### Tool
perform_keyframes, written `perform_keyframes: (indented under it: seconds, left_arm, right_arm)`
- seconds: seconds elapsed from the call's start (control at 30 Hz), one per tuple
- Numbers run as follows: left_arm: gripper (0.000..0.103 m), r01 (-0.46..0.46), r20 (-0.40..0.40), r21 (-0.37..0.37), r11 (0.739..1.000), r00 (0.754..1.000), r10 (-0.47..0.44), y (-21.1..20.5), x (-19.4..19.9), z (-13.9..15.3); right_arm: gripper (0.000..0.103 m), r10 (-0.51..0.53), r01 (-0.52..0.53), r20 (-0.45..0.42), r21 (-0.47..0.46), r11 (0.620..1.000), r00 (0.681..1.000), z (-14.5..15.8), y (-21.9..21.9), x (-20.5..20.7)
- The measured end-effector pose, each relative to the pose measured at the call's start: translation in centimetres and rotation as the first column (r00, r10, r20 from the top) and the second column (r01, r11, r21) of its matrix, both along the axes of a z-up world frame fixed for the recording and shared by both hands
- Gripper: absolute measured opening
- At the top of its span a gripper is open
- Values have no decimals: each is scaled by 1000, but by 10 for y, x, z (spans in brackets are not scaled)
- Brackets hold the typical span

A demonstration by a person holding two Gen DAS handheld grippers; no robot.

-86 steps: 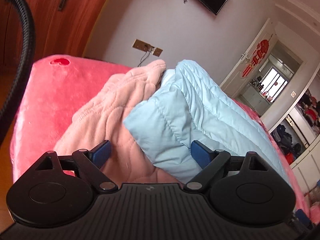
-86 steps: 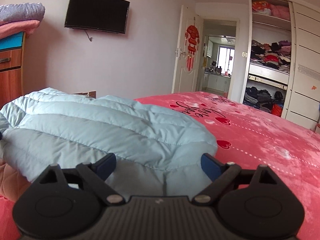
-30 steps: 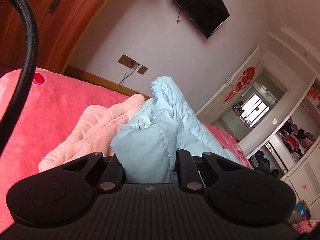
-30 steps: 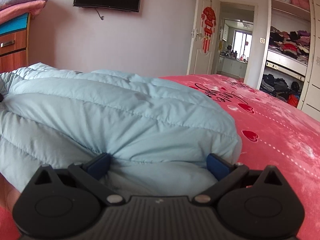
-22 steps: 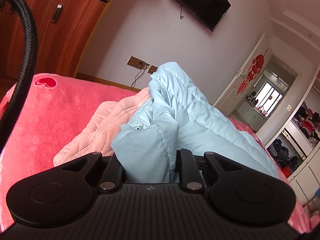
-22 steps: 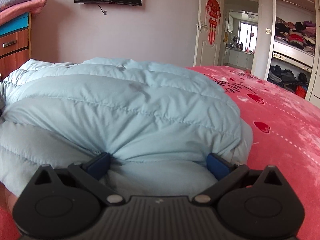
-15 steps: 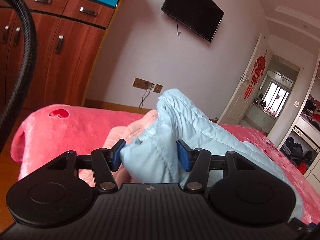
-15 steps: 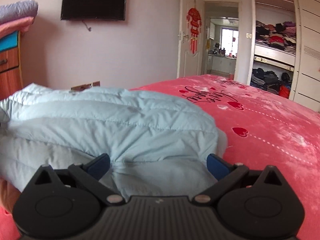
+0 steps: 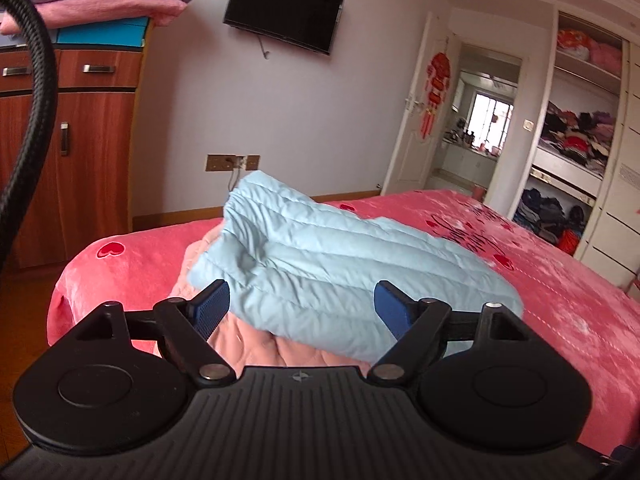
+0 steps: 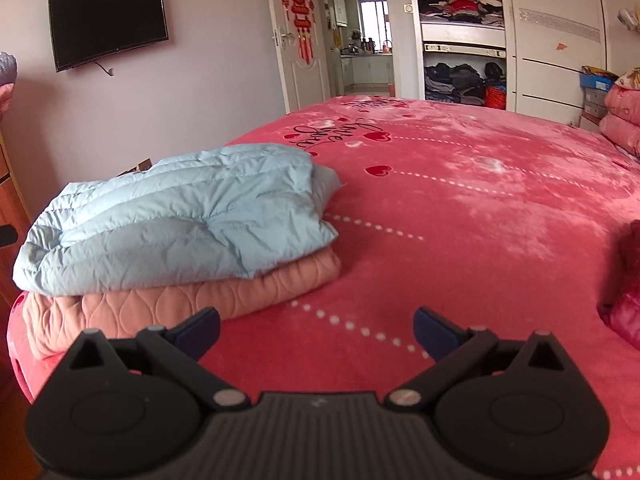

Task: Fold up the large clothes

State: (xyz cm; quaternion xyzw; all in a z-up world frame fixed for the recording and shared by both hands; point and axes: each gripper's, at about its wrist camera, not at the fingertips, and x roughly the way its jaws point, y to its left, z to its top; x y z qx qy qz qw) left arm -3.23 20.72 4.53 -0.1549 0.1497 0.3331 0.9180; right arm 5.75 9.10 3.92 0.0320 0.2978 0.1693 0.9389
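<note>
Counting two folded garments: one blue jacket (image 10: 176, 208) stacked on one pink quilted garment (image 10: 160, 304), both at the corner of the bed (image 10: 460, 220). A third item, dark red, shows only in part at the right edge of the right view; kind not determinable.

Left claw (image 9: 302, 306): jaws have just been opening and now stand spread wide, pads clear of the fabric, nothing gripped; the jacket (image 9: 340, 264) lies beyond them. Right claw (image 10: 316, 330): spread wide, empty, over bare blanket just beside the stack.

Bed carries a red blanket with hearts and script. Room: one wall television (image 10: 108, 24), one wooden cabinet (image 9: 68, 140) with folded bedding on top, one open wardrobe (image 10: 460, 40) holding clothes, one open doorway.
</note>
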Motion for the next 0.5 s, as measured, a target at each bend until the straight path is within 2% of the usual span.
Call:
perform_keyframes:
  seconds: [0.23, 0.5]
  left_arm:
    - [103, 156, -51, 61, 986, 987, -153, -61, -28, 26]
    - [103, 205, -59, 131, 970, 978, -199, -93, -64, 51]
  right_arm:
    - [102, -12, 12, 15, 2, 1000, 1000, 25, -37, -61]
    - [102, -10, 10, 87, 2, 1000, 996, 71, -52, -105]
